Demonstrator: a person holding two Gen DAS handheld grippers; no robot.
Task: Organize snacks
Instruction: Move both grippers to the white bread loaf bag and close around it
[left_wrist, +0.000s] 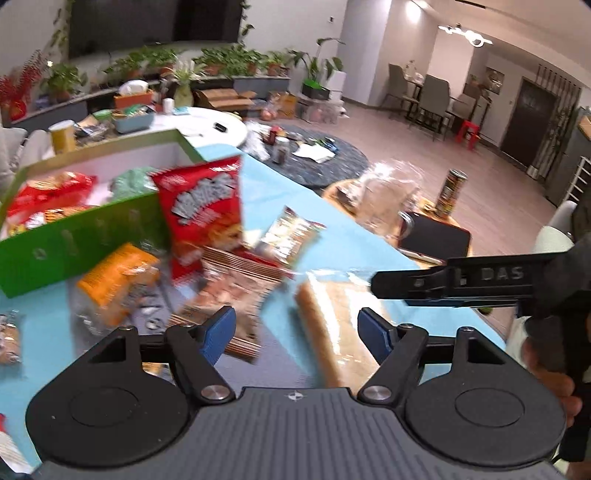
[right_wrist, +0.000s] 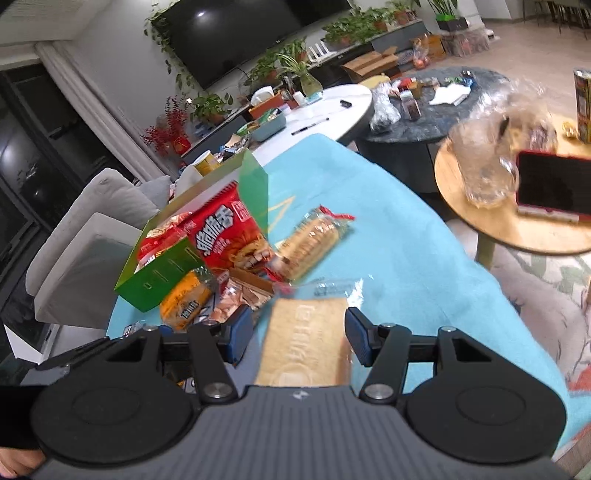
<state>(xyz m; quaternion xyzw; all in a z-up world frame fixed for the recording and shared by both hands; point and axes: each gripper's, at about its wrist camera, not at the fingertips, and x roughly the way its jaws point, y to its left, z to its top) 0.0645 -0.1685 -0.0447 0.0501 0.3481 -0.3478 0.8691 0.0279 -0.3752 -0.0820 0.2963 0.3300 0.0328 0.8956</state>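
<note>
- The left gripper (left_wrist: 297, 330) hovers over a counter (left_wrist: 332, 236) covered in turquoise cloth; its 2 blue-padded fingers (left_wrist: 218, 328) stand wide apart, holding nothing.
- The right gripper (right_wrist: 299, 338) also has its fingers (right_wrist: 358, 338) wide apart. A pale, plastic-wrapped cake slab (right_wrist: 306, 339) lies on the counter between them; whether a pad touches it is unclear.
- In the left view, that slab (left_wrist: 332, 325) lies ahead of the right finger, under the other gripper's tip (left_wrist: 443, 282).
- Ahead and left of both grippers stands an open green box (right_wrist: 168, 275) holding red packets.
- A tall red chip bag (right_wrist: 231, 234) leans against the box.
- An orange packet (right_wrist: 184, 301), a brown packet (right_wrist: 240, 295) and a clear cracker pack (right_wrist: 314, 242) lie beyond the fingertips, beside the box.
</note>
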